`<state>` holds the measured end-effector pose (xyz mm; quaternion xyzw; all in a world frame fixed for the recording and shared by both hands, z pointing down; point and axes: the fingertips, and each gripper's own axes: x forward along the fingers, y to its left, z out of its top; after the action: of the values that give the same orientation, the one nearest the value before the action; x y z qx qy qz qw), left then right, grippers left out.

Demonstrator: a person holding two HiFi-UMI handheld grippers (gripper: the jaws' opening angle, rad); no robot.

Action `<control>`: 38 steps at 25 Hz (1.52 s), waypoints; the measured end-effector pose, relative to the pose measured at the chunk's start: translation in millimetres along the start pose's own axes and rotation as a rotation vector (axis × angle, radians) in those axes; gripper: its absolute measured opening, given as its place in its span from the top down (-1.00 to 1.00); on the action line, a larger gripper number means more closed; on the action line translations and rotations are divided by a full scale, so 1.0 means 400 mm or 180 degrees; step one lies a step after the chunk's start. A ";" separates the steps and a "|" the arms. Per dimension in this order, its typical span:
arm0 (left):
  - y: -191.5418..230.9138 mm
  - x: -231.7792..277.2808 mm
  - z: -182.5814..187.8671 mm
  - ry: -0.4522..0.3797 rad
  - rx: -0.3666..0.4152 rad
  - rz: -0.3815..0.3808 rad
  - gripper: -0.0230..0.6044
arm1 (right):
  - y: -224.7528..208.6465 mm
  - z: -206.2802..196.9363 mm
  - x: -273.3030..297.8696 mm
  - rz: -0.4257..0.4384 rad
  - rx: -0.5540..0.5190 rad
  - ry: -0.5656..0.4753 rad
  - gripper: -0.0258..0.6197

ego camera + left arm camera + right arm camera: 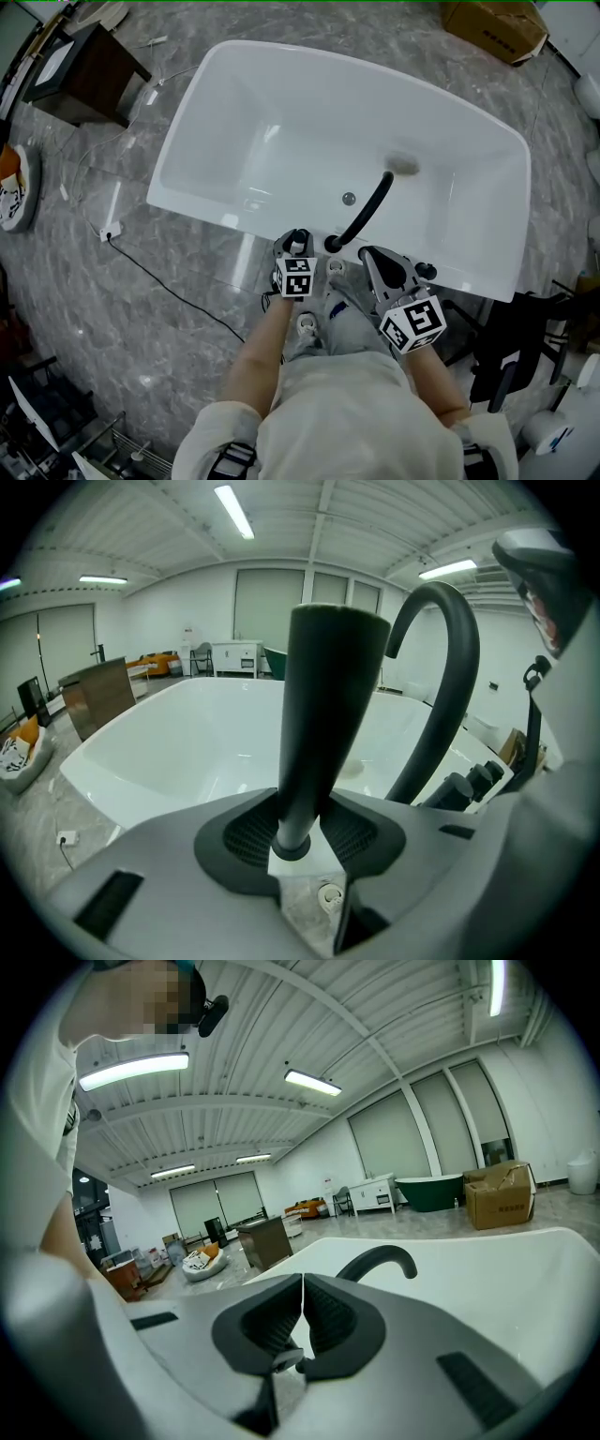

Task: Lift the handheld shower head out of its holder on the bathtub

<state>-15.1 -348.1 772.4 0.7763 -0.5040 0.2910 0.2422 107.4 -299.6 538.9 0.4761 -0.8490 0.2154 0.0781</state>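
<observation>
The handheld shower head (323, 714), a black cone-shaped handle, stands upright in its holder on the white bathtub's (211, 211) near rim. My left gripper (298, 841) is shut on its lower end, with a dark pad (246, 838) pressed against each side. In the head view the left gripper (296, 242) sits at the rim, just left of the arched black faucet (366, 214). The faucet (448, 686) curves over the tub right of the handle. My right gripper (377, 259) hovers at the rim right of the faucet (380, 1262). This right gripper (302, 1312) is shut and holds nothing.
Black valve knobs (427, 272) stand on the rim by the right gripper. A dark cabinet (80, 75) stands at the far left and a cardboard box (492, 26) beyond the tub. A cable with a socket (111, 232) lies on the floor. A black stand (506, 356) is at the right.
</observation>
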 end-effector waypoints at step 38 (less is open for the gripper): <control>-0.002 -0.380 0.046 -0.0736 -0.0450 0.0063 0.48 | 0.236 -0.010 -0.186 -0.0001 -0.0124 -0.0326 0.86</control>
<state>-59.5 -262.7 653.6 0.7806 -0.5554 0.1658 0.2338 67.5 -197.2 489.9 0.4849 -0.8559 0.1742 0.0438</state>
